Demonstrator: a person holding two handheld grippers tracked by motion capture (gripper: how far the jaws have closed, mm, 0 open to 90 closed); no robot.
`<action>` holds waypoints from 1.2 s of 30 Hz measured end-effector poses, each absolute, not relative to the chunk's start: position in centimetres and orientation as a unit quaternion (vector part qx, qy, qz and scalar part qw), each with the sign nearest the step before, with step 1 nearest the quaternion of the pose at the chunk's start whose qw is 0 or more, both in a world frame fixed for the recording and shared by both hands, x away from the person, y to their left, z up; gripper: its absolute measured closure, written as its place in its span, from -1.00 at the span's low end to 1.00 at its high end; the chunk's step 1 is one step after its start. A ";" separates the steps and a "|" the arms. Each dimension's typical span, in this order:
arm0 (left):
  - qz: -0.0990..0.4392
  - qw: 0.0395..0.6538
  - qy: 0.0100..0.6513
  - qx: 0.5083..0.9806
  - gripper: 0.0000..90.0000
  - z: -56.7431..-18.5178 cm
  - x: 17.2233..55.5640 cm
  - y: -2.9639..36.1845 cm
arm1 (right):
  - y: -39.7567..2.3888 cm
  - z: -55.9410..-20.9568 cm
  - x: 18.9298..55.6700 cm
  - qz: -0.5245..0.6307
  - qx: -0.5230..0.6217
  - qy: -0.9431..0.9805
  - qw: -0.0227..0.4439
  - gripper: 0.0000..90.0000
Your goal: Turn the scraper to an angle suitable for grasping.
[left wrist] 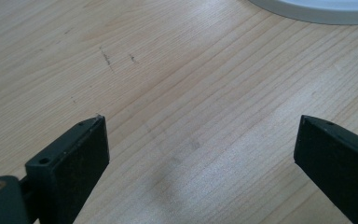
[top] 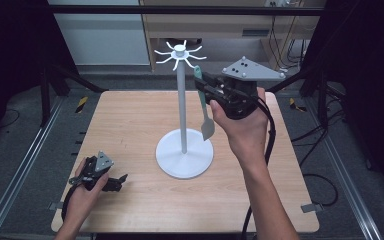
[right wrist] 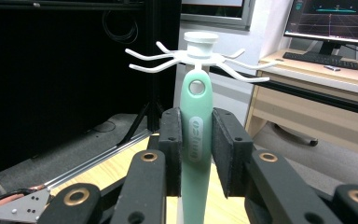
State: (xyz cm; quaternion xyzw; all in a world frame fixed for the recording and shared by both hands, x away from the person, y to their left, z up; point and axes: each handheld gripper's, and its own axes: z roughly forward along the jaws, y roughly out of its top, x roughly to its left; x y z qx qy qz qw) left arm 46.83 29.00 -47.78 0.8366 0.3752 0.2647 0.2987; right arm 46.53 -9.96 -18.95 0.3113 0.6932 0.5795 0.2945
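Note:
A white utensil stand (top: 182, 105) with a round base and a ring of curved hooks (top: 180, 54) at its top rises from the middle of the wooden table (top: 130, 125). My right gripper (top: 207, 86) is shut on the handle of a mint-green spatula (top: 204, 105), held upright to the right of the pole, blade down. In the right gripper view the spatula (right wrist: 196, 135) sits between both pads (right wrist: 171, 140), its hanging hole just under the hooks (right wrist: 196, 56). My left gripper (top: 117, 181) rests at the table's near left, open; its jaws stand wide over bare wood (left wrist: 200, 144).
The stand's base rim (left wrist: 317, 11) lies ahead of the left gripper. A desk with a monitor and keyboard (right wrist: 321, 58) stands beyond the table. Black frame rails (top: 25, 160) flank the table on both sides.

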 end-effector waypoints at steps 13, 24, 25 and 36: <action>0.266 0.298 0.374 0.837 -0.94 -47.8 46.8 29.0 | -9.8 -18.6 46.6 0.579 0.309 0.693 0.298 0.65; 0.266 0.298 0.374 0.837 -0.94 -47.8 46.8 29.0 | -9.7 -18.3 46.7 0.577 0.307 0.696 0.297 0.65; 0.266 0.298 0.374 0.837 -0.94 -47.8 46.8 29.0 | -9.7 -18.3 46.7 0.577 0.308 0.696 0.297 0.65; 0.265 0.299 0.375 0.837 -0.94 -47.8 46.9 29.0 | -9.7 -18.3 46.7 0.574 0.310 0.698 0.295 0.65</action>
